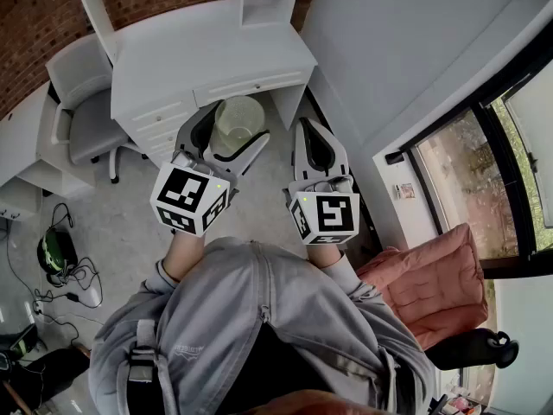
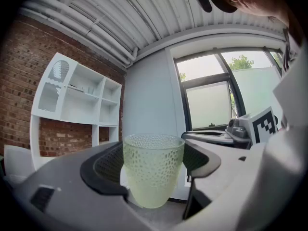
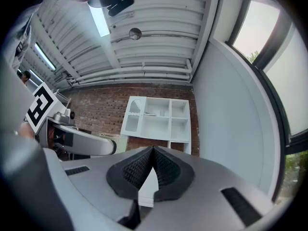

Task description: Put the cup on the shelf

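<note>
Pale green, translucent and dimpled, one cup (image 1: 239,113) shows in the head view at 12 o'clock from the person's grey hooded top (image 1: 251,318), upright and clamped between the two jaws of the left gripper (image 1: 233,132). The right gripper (image 1: 313,137) is at 3 o'clock from the cup, just beside it, with its jaws pressed together on nothing. Two marker cubes are visible, one per gripper (image 1: 188,199) (image 1: 324,216); each carries black-and-white square patterns. One white desk (image 1: 207,59) lies at 12 o'clock, one grey chair (image 1: 82,102) at 10 o'clock, and one pink armchair (image 1: 432,284) at 4 o'clock. Small print on the hooded top is too small to read. In the left gripper view, the cup (image 2: 153,170) fills the centre, with both ribbed black pads (image 2: 108,165) bearing on its sides. One white shelf unit (image 2: 79,97) stands at 10 o'clock against a brick wall (image 2: 19,90), well apart from the cup, and one window (image 2: 216,95) is at 2 o'clock. In the right gripper view, the right gripper (image 3: 153,150) has its two pads meeting at the tips. The shelf unit (image 3: 156,119) sits at 12 o'clock, and the left gripper (image 3: 82,143) with its cube (image 3: 41,105) is at 9 o'clock.
</note>
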Tool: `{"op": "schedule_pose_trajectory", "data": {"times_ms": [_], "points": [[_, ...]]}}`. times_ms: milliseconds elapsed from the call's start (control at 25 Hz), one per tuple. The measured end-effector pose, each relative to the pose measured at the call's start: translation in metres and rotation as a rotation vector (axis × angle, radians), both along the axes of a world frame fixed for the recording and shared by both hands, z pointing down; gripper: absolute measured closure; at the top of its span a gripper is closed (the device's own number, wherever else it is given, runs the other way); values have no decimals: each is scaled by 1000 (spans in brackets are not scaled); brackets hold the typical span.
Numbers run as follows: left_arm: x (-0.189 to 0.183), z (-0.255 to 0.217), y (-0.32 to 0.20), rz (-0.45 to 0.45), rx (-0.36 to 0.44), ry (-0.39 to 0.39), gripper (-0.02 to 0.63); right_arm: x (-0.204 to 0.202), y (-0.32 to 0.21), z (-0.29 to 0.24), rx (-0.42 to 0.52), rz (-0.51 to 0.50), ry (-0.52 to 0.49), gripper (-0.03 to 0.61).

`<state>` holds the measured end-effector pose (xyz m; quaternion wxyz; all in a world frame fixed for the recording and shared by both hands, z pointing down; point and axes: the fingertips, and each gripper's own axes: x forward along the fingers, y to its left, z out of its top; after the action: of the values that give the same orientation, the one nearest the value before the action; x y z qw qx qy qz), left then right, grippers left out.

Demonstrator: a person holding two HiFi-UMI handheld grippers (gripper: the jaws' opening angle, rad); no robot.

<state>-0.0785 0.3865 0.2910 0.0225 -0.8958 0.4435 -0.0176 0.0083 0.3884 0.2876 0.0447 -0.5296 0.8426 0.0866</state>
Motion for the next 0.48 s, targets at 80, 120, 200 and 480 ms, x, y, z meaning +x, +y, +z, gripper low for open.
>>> {"op": "schedule_pose_trajectory", "data": {"times_ms": [80,120,200,480], "points": [[4,-1,0,-1,2,0,238,3,0,-1,4,-5,2,552],[6,-1,0,-3,3,-1,238,5,0,-1,6,-7,3,552],[10,-2,-1,-6,5,-3,238,8,-2,-2,7,-12,0,552],[26,0,-9,-23,3,-2,238,23,-11,-4,14,-61,-44,552]]}}
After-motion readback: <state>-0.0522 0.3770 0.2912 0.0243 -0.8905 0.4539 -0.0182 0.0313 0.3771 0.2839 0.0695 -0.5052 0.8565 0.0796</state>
